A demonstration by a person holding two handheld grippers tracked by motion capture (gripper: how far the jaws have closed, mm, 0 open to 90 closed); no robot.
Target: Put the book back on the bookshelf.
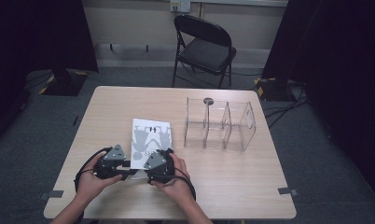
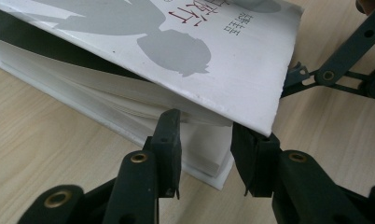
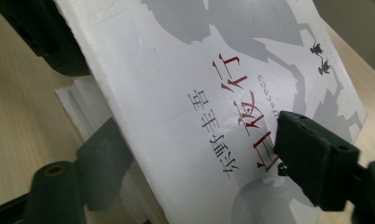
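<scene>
Book [image 2: 209,60] corner between both grippers' fingers [image 2: 169,140], cover lifted.

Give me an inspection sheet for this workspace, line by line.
Surface: light wooden table, bare at the front.
Job's things: white book lying flat, its front cover lifted at the near corner.
Clutter: clear three-compartment organiser to the book's right.
Grippers: left gripper at the book's corner, jaws astride the pages; right gripper with jaws on either side of the raised cover.
Cables: black cable looping from the left gripper.
Surroundings: black folding chair, dark curtains, grey floor.
</scene>
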